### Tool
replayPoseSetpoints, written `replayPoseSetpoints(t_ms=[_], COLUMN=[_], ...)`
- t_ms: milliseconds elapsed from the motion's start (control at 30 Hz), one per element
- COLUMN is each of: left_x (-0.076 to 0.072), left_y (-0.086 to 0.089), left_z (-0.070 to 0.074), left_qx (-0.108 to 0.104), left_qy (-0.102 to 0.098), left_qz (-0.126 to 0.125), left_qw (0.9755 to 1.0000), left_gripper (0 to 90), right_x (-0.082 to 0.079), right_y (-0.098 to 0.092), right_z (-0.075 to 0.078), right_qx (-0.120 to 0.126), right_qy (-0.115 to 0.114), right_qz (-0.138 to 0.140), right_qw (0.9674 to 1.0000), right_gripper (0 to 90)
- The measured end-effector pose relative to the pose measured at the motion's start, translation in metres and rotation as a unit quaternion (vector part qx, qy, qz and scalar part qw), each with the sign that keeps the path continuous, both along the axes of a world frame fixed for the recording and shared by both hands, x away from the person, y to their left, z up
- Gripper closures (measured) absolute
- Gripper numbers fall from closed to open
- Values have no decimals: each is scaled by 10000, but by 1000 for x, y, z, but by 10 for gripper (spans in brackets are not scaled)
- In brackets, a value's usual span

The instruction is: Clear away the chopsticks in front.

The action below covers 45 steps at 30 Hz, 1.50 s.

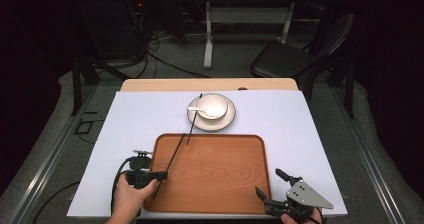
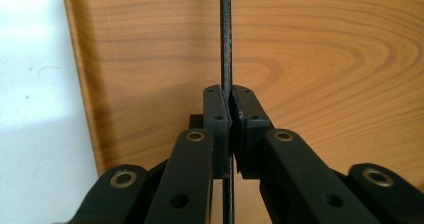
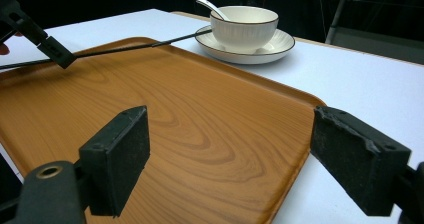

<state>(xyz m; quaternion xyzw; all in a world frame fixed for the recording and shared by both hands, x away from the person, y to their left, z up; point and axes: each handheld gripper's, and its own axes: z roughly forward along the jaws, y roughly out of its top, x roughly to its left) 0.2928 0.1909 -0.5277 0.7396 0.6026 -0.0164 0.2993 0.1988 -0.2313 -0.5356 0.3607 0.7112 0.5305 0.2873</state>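
Chopstick, thin black rigid rod (image 1: 175, 154): light, slippery; left gripper (image 2: 229, 109) fingers pinch its lower end; right gripper (image 3: 250, 159) fingers spread.

One wooden tray (image 1: 215, 176) serves as the landmark, lying on one white table cover (image 1: 300, 129). Two black chopsticks: one chopstick (image 1: 172, 159) is over the tray's left part, the second chopstick (image 1: 194, 119) crosses the tray's far rim and leans on the plate. Just beyond the tray's far rim stand one plate (image 1: 227, 121), one bowl (image 1: 212, 105) on that plate, and one spoon (image 1: 200, 109) in the bowl. Two grippers: the left gripper (image 1: 162, 175) at the tray's left edge, the right gripper (image 1: 270, 184) at the tray's near right corner. Well beyond the tray, one black chair (image 1: 295, 54) on the floor.
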Motion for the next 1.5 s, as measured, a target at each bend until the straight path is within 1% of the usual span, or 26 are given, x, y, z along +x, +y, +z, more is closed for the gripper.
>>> replayPoseSetpoints(t_ms=[400, 633, 1000, 1033, 1133, 1167, 1200, 1233, 1267, 1300, 1333, 1367, 1400, 1433, 1500], left_x=[1, 0, -1, -2, -2, -1, -1, 0, 0, 1, 1, 3, 4, 6, 9], left_y=[-4, -4, -3, -2, -2, -2, -1, -1, -1, 0, 0, 1, 1, 1, 2], left_z=[-3, -3, -3, -2, 0, 2, 3, 6, 6, 10, 10, 12, 13, 15, 18], left_qx=[137, 110, 130, 96, 95, 72, 58, 50, 50, -26, -26, -32, -27, 1, 47], left_qy=[110, 82, 45, 8, -21, -45, -88, -187, -187, -283, -283, -425, -551, -649, -780], left_qz=[-13, -20, -44, -33, -27, -41, -49, -46, -46, -59, -59, -74, -40, -40, 1], left_qw=[9998, 9999, 9999, 9999, 9999, 10000, 9999, 9998, 9998, 9996, 9996, 9991, 9985, 9979, 9969], left_gripper=[854, 830, 825, 824, 813, 794, 794, 761, 747, 717, 693, 693, 642, 615, 562], right_x=[0, 0, 0, 0, 0, 0, 0, 0, 0, 0, 0, 0, 0, 0, 0], right_y=[0, -1, -1, 0, 0, 0, 0, 0, 0, 0, 0, 0, 0, 0, 0], right_z=[0, 0, 0, 0, 0, 0, 0, 0, 0, 0, 0, 0, 0, 0, 0], right_qx=[28, 53, 48, 53, 48, 50, 50, 45, 45, 40, 40, 36, 35, 35, 39], right_qy=[17, 26, 21, 26, 19, 22, 22, 24, 24, 27, 27, 29, 33, 34, 39], right_qz=[15, 13, 17, 11, 18, 22, 22, 20, 20, 19, 19, 19, 20, 23, 20], right_qw=[10000, 10000, 10000, 10000, 10000, 10000, 10000, 10000, 10000, 10000, 10000, 10000, 10000, 10000, 10000], right_gripper=[160, 159, 160, 160, 160, 159, 159, 160, 160, 160, 160, 160, 160, 159, 160])
